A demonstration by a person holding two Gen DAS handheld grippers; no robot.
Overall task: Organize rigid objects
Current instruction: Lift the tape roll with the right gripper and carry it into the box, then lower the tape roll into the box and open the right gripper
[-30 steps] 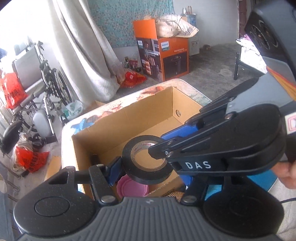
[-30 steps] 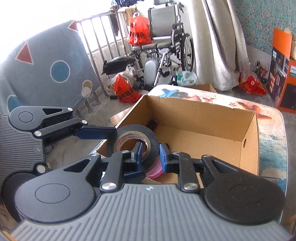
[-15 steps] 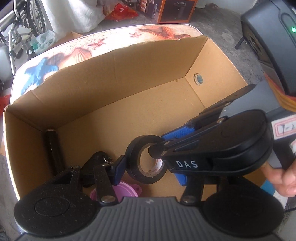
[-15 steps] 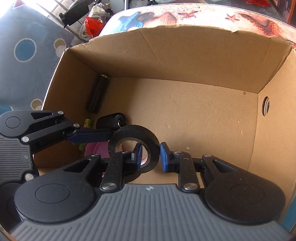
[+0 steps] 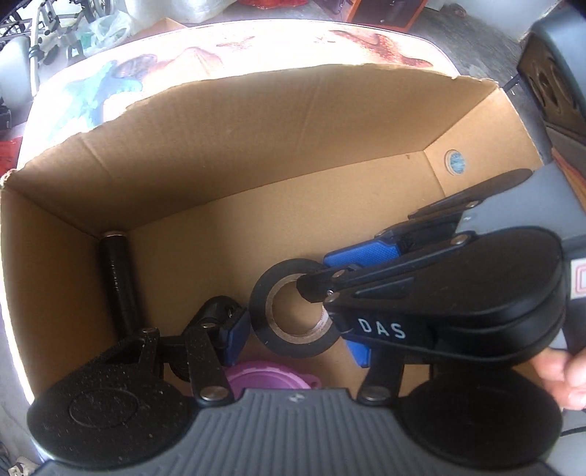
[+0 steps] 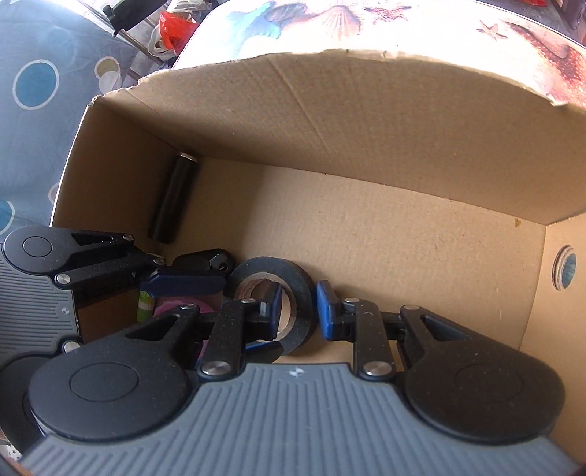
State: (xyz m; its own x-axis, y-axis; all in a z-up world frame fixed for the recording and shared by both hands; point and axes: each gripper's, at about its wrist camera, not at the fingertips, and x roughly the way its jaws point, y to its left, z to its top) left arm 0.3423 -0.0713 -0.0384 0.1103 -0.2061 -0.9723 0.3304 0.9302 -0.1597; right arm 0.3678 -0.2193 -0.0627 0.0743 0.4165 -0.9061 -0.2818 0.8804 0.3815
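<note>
A black tape roll (image 5: 293, 346) hangs low inside an open cardboard box (image 5: 256, 146), just above its floor. My left gripper (image 5: 296, 346) spans the roll's outer rim, a blue pad on each side, and is shut on it. My right gripper (image 6: 300, 307) pinches the roll's wall, with one pad in the hole and the other outside. In the left wrist view the right gripper (image 5: 315, 272) reaches in from the right. In the right wrist view the roll (image 6: 304, 289) sits between my pads, and the left gripper (image 6: 249, 316) comes in from the left.
A black cylinder (image 5: 119, 278) lies along the box's left wall. A purple lid (image 5: 271, 377) and a small black object (image 5: 216, 307) lie near the front left corner. The box stands on a seashell-print table (image 6: 329, 22). A person's hand (image 5: 560, 369) shows at the right.
Both grippers have tipped downward and carried the tape roll down into the box. The room behind has dropped out of view.
</note>
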